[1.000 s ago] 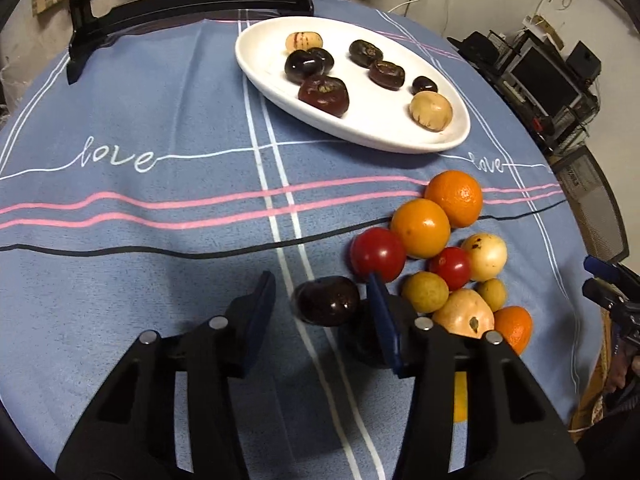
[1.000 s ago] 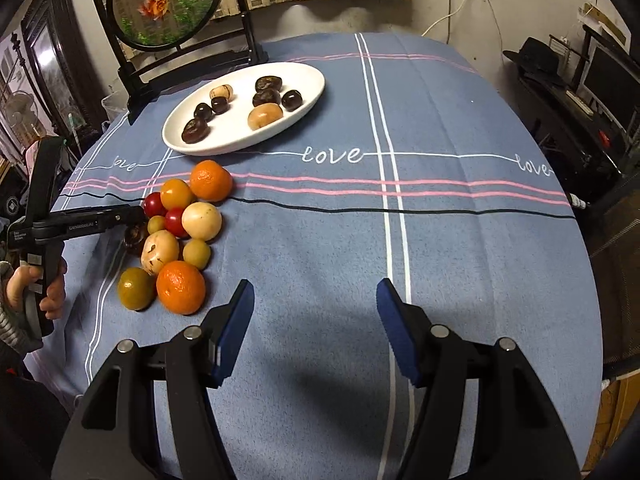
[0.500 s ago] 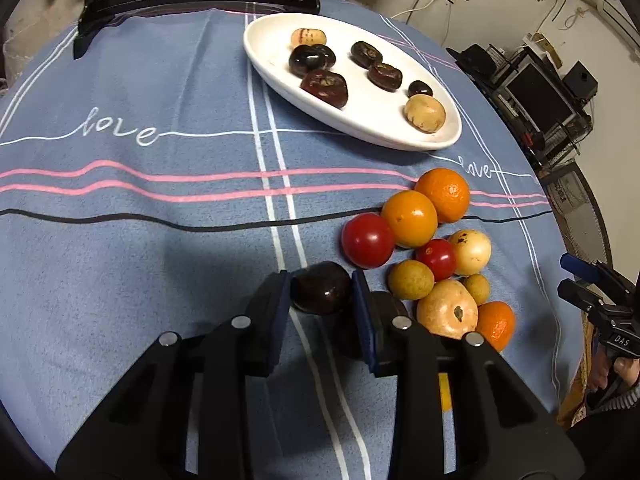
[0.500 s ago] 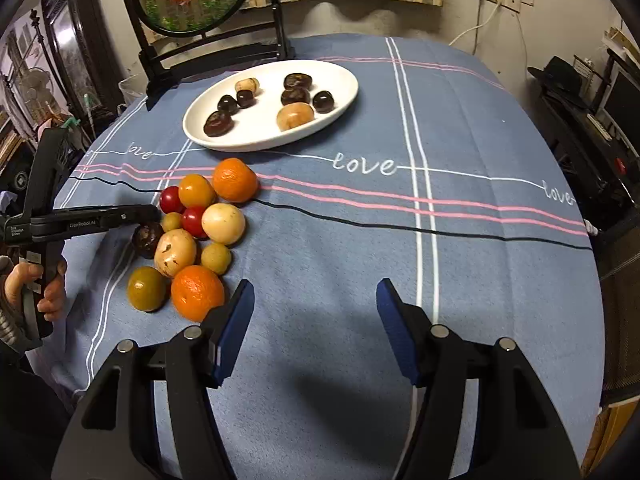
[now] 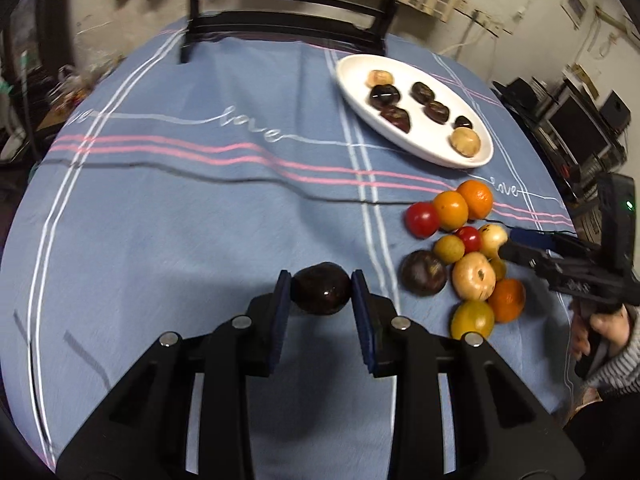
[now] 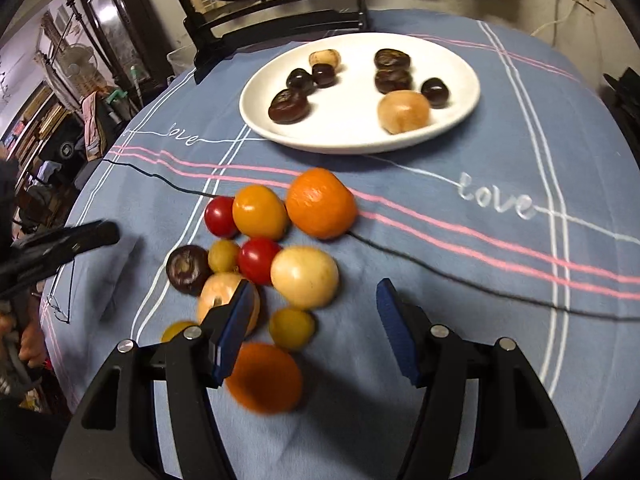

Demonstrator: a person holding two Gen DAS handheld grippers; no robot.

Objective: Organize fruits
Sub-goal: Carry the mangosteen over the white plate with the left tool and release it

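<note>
My left gripper (image 5: pixel 318 294) is shut on a dark purple fruit (image 5: pixel 322 294) and holds it above the blue tablecloth, left of the fruit pile. The pile (image 5: pixel 460 248) holds oranges, red tomatoes, yellow fruits and one more dark fruit (image 5: pixel 424 278). A white oval plate (image 5: pixel 436 146) at the back right carries several dark fruits and two tan ones. My right gripper (image 6: pixel 316 320) is open and empty, over the near side of the pile (image 6: pixel 280 248), with a small yellow fruit (image 6: pixel 291 328) between its fingers. The plate (image 6: pixel 352 136) lies beyond.
A black chair (image 5: pixel 288 4) stands at the table's far edge. The tablecloth (image 5: pixel 200 208) has pink, white and black stripes. Shelves and electronics (image 5: pixel 576 128) crowd the room to the right. The left gripper shows at the left edge of the right wrist view (image 6: pixel 60 244).
My left gripper closed on the dark fruit, lifted it and moved left, away from the pile. My right gripper moved forward and left, over the pile.
</note>
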